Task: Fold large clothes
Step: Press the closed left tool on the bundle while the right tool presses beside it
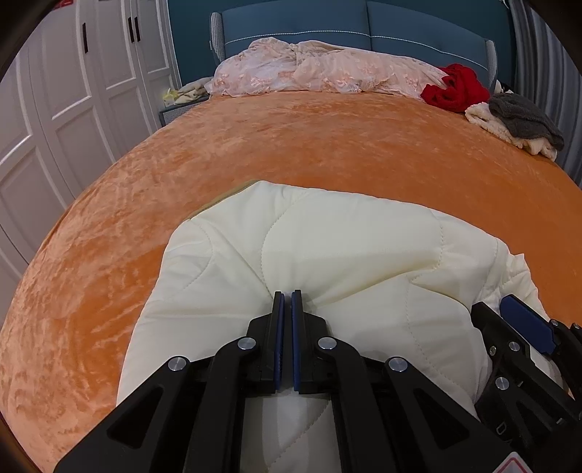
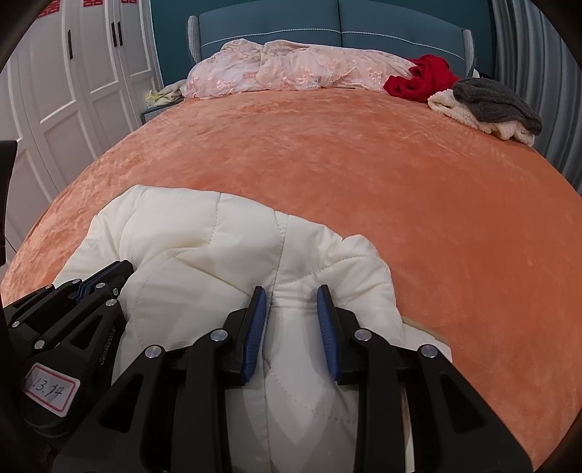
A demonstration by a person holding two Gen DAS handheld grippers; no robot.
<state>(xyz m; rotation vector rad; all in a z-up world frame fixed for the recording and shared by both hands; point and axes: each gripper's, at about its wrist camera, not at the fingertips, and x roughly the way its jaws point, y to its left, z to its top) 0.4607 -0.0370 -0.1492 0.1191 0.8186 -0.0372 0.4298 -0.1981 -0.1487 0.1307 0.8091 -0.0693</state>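
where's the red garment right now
The red garment lies crumpled at the far right of the bed by the blue headboard, between the pink lace bedding and the grey-and-cream pile.

The left claw (image 1: 287,302) is matt black plastic: two straight fingers, each lined on its inner face with a thin blue ribbed pad (image 1: 278,338). Behind the fingers, angled black link arms fan back on both sides, each with a triangular cut-out, and round silver pivot screws (image 1: 247,343) sit at the joints. The right claw (image 2: 291,300) has the same black linkage and silver screws, with broader, curved blue ribbed pads (image 2: 255,334). Behind the left claw's fingers, on its housing, sits a white label with a red border (image 2: 51,391) bearing handwritten digits.
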